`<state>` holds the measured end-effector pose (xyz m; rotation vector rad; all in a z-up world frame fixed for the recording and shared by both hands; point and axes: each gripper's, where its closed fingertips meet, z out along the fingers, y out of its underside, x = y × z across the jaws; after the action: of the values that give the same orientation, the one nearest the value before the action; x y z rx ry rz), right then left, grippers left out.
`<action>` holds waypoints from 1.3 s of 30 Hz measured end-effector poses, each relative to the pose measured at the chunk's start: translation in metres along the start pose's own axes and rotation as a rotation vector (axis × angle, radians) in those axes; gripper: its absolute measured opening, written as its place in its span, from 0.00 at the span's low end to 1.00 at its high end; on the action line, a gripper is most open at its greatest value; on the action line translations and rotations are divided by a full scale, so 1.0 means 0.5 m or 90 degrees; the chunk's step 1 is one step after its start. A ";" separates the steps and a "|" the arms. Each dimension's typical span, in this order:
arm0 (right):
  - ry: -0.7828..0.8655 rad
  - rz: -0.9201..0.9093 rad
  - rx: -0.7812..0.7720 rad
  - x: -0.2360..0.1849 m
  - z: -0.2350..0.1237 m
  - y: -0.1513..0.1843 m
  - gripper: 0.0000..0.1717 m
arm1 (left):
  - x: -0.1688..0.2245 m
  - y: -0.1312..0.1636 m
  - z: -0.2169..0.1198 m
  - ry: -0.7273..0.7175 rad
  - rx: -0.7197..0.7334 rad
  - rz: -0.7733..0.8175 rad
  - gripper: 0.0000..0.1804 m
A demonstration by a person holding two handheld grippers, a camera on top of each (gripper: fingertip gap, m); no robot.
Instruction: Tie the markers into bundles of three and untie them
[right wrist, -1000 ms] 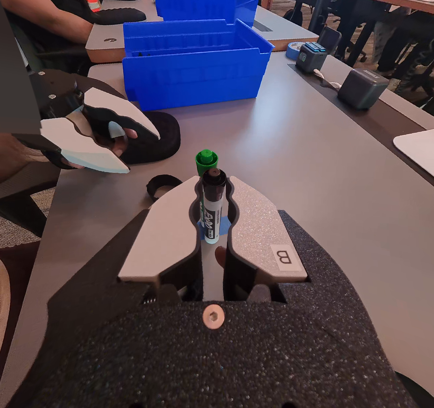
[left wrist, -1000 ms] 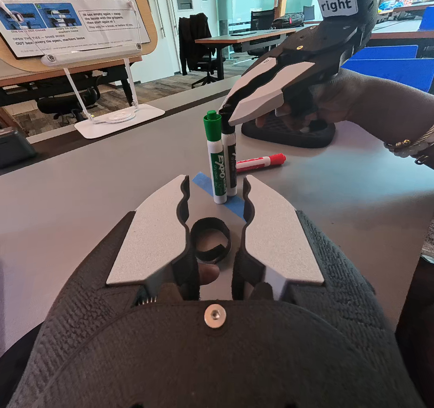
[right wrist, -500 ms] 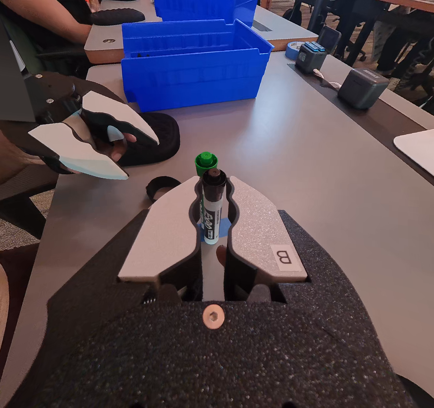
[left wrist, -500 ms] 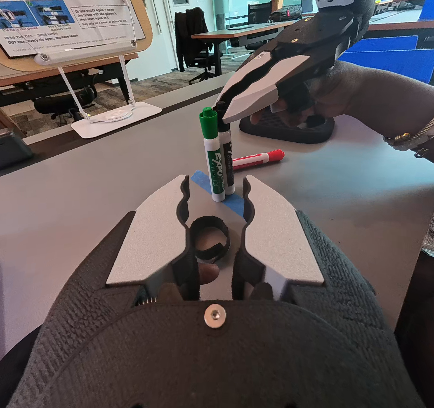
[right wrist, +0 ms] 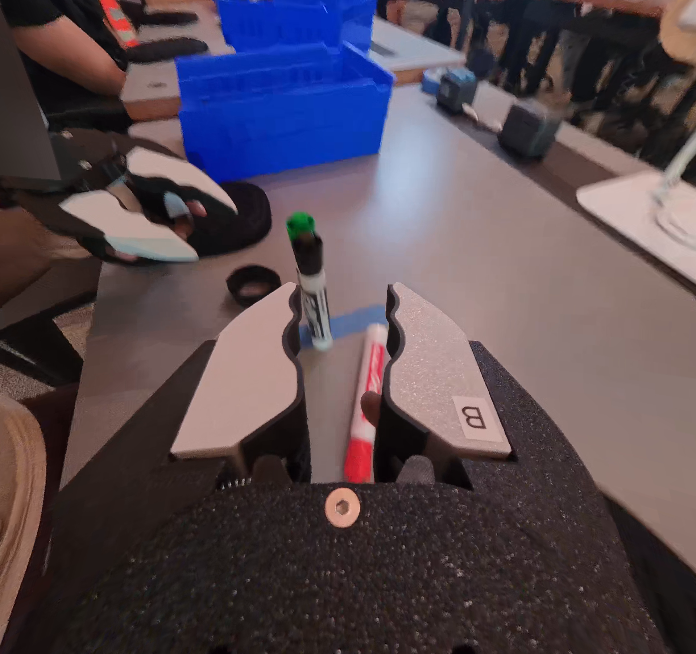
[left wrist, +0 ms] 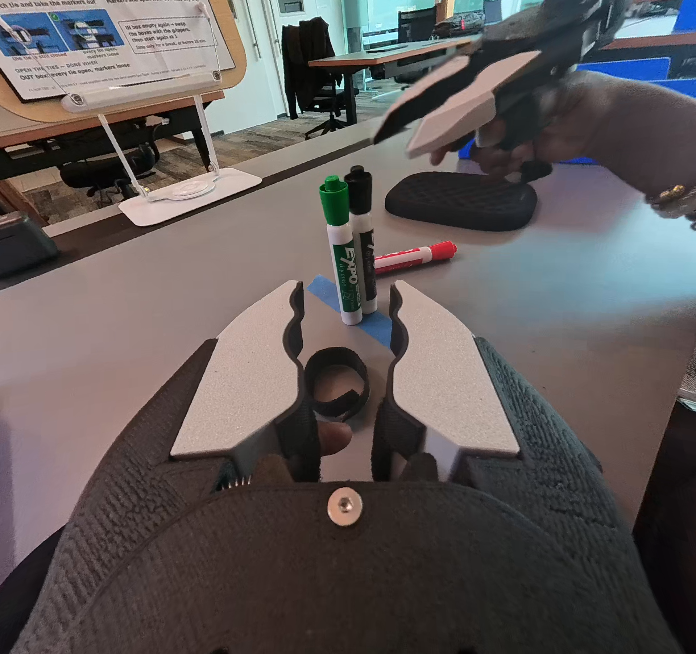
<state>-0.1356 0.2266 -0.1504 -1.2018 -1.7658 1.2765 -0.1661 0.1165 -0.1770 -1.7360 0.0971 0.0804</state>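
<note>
Left to right, going by the left wrist view.

Far-left edge of the grey tabletop: white stand holding an instruction sheet, out of the work zone.

Centre, near edge: left gripper low over the tabletop, jaws wide apart, gripping nothing. The black strap loop lies flat on the tabletop between its fingers, pads clear of it on both sides. Probably staged there so the tie is within reach once three markers are together.

Just beyond the fingertips: green marker and black marker standing upright on their ends, side by side and touching, on the strip of blue tape. Tape looks like the assembly mark; standing them up lets a loop drop over from above. Neither is held by anything.

Right of those: red marker lying flat, cap pointing toward the right edge. It's the third of the set and not yet stood up.

Right, raised above the tabletop: right gripper, motion-blurred, jaws apart, nothing in them. Its own camera shows the red marker lying below and between the open fingers, no pad contact visible. My read: it's lining up on the red one.

Behind it, toward the far-right: black pad. Blue bin further back.

Bundle not started yet: two of three staged, tie unused.
</note>
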 end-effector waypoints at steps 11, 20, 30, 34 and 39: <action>0.092 0.057 -0.248 0.019 -0.045 0.236 0.20 | 0.013 -0.005 0.003 0.006 -0.009 0.040 0.24; 0.117 0.000 -0.310 -0.004 -0.102 0.213 0.11 | 0.110 -0.007 0.050 0.065 -0.032 0.194 0.25; 0.004 -0.155 -0.255 -0.162 -0.139 0.035 0.11 | 0.235 -0.020 0.151 0.089 0.000 0.365 0.28; -0.081 -0.152 -0.193 -0.213 -0.121 -0.005 0.11 | 0.256 -0.048 0.125 0.142 0.063 0.226 0.21; -0.117 -0.170 -0.171 -0.234 -0.097 -0.026 0.11 | 0.231 -0.048 0.099 0.118 0.068 0.157 0.08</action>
<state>-0.0529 0.1341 -0.1210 -0.9693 -2.2047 1.0444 -0.0487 0.1669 -0.1742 -1.6157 0.4448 0.0938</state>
